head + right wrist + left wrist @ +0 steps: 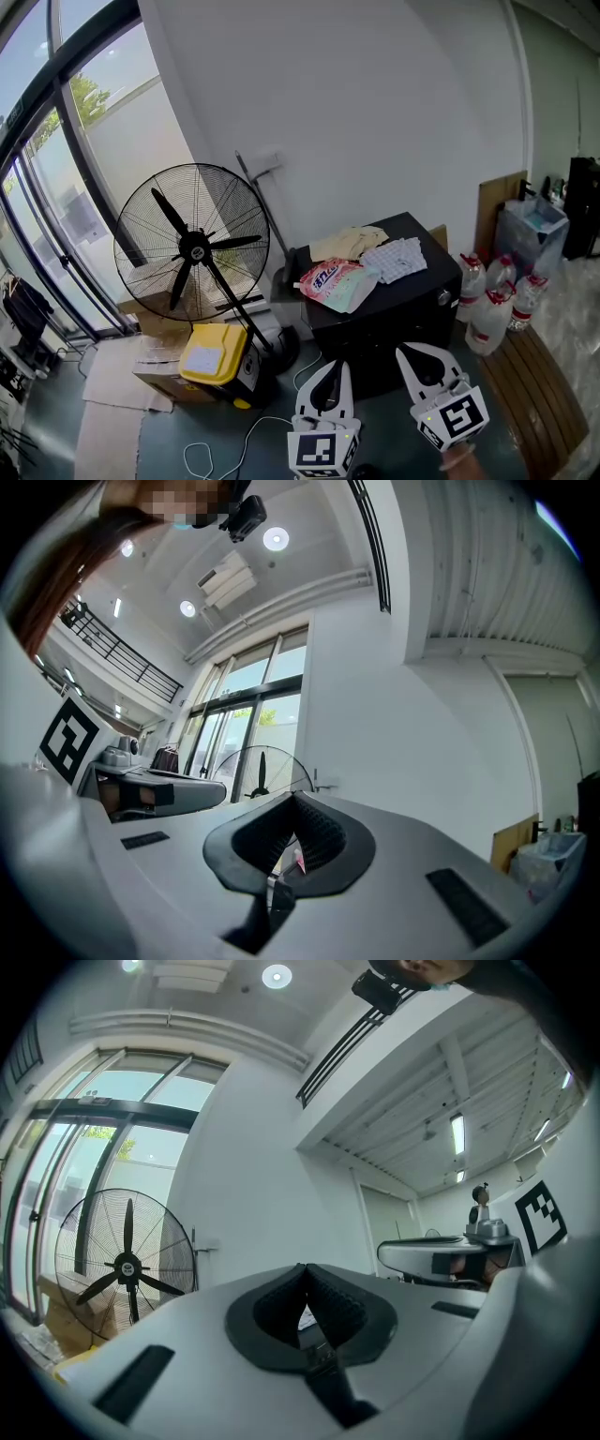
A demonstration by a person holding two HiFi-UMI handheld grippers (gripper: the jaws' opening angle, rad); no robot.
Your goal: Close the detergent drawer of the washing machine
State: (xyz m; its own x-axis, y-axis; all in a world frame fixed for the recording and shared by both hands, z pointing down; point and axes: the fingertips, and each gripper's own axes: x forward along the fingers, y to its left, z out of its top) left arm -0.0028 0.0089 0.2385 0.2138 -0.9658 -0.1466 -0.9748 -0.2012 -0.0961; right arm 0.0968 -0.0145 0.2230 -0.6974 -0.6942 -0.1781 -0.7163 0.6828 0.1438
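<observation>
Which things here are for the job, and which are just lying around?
For the job: left gripper, right gripper, both shut and empty. No washing machine drawer shows.
Lying about: fan, yellow box, pink pouch, clothes, water bottles.

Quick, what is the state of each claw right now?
Left claw: closed, holding nothing.
Right claw: closed, holding nothing.

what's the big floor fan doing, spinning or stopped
Stopped. The fan shows its blades sharp and separate behind the grille in the head view, with no motion blur; the left gripper view shows them just as crisp.
</observation>
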